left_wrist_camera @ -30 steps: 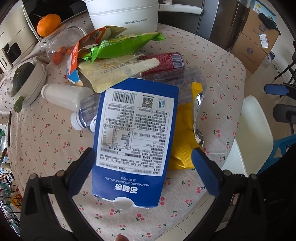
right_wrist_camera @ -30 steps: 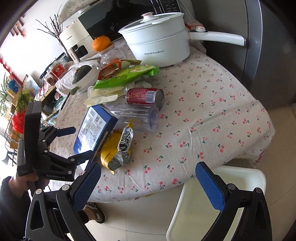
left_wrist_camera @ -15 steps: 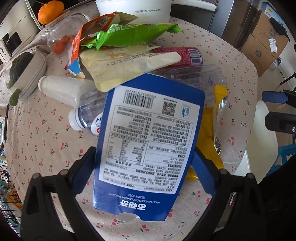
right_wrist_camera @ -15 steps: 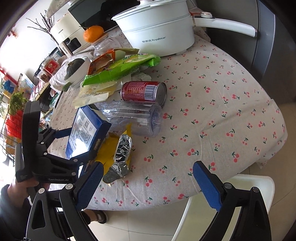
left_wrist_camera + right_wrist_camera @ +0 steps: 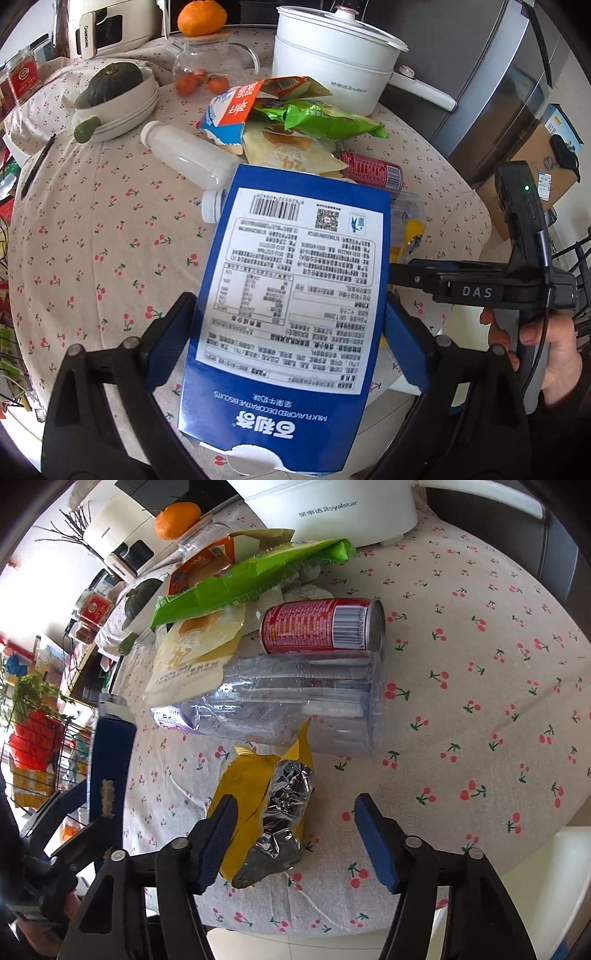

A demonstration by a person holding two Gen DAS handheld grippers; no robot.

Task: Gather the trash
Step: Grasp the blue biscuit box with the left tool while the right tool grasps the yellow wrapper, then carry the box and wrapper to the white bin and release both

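My left gripper (image 5: 288, 306) is shut on a blue biscuit box (image 5: 295, 258), its pads pressing on the two long edges. The box is tilted up off the cherry-print tablecloth (image 5: 92, 240) and shows edge-on in the right wrist view (image 5: 110, 760). My right gripper (image 5: 295, 801) hangs low over a crumpled yellow wrapper with a foil lining (image 5: 258, 794). Its jaws are closing with the wrapper between them; the left pad is at its edge and the right pad is apart from it. Beyond lie a clear plastic bottle (image 5: 295, 701) and a red can (image 5: 321, 626).
More litter lies behind: a green bag (image 5: 240, 579), a pale yellow bag (image 5: 195, 646), an orange-and-blue carton (image 5: 229, 110), a white bottle (image 5: 188, 155). A white pot (image 5: 332, 62), a bowl holding a squash (image 5: 114, 99) and a glass jar (image 5: 207, 62) stand at the back. A white chair (image 5: 554, 886) is by the table's edge.
The left jaws came in onto the blue box, then lifted and rolled it. The right gripper dropped toward the table and its jaws narrowed around the yellow wrapper.
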